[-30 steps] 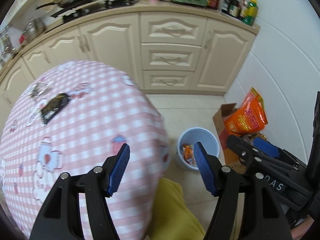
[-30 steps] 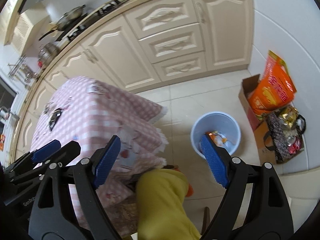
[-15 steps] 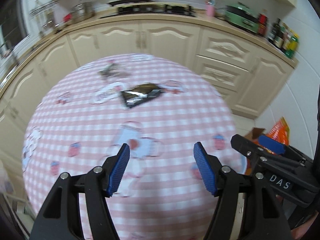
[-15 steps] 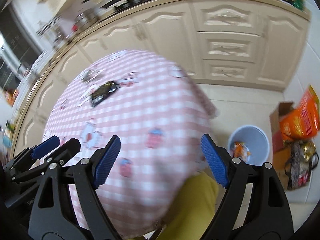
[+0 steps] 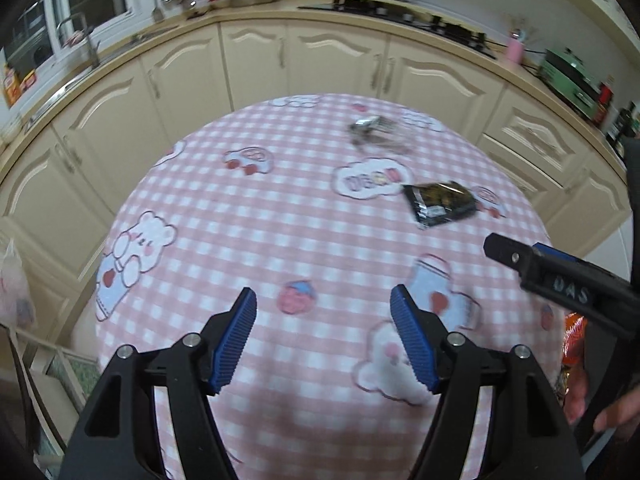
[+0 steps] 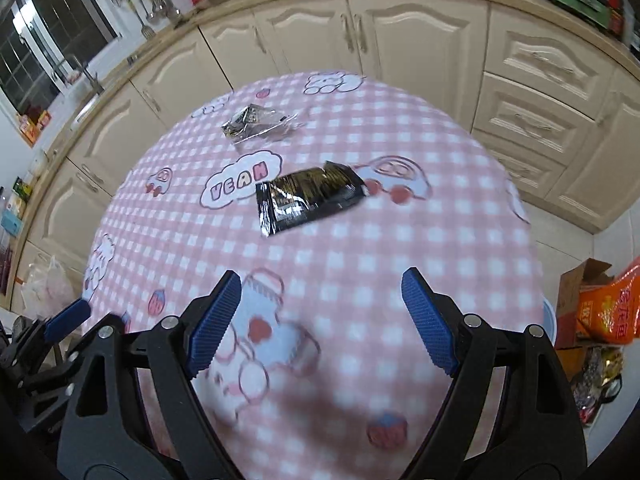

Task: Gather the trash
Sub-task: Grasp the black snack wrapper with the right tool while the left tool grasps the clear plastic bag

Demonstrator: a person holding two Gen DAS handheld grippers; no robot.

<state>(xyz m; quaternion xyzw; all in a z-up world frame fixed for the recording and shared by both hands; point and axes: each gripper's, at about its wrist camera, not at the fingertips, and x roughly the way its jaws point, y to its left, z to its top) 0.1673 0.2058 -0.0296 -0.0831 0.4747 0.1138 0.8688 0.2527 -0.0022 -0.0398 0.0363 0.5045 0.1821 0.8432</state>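
Observation:
A black foil wrapper (image 6: pixel 310 196) lies flat on the pink checked tablecloth (image 6: pixel 400 240); it also shows in the left wrist view (image 5: pixel 440 202). A crumpled silver wrapper (image 6: pixel 256 122) lies farther back, also seen in the left wrist view (image 5: pixel 374 130). My right gripper (image 6: pixel 320 312) is open and empty, held above the cloth short of the black wrapper. My left gripper (image 5: pixel 324 332) is open and empty over the near part of the table. The right gripper's body (image 5: pixel 560 280) juts into the left wrist view from the right.
Cream kitchen cabinets (image 5: pixel 320 56) curve behind the table, with a stove and pots on the counter. An orange bag (image 6: pixel 612 308) in a cardboard box stands on the floor at right, beside a sliver of the blue bin rim (image 6: pixel 549 316). A white plastic bag (image 5: pixel 12 280) hangs at left.
Both grippers swung left, away from the blue bin on the floor and up over the table. The two wrappers now lie ahead of them. Both stayed open.

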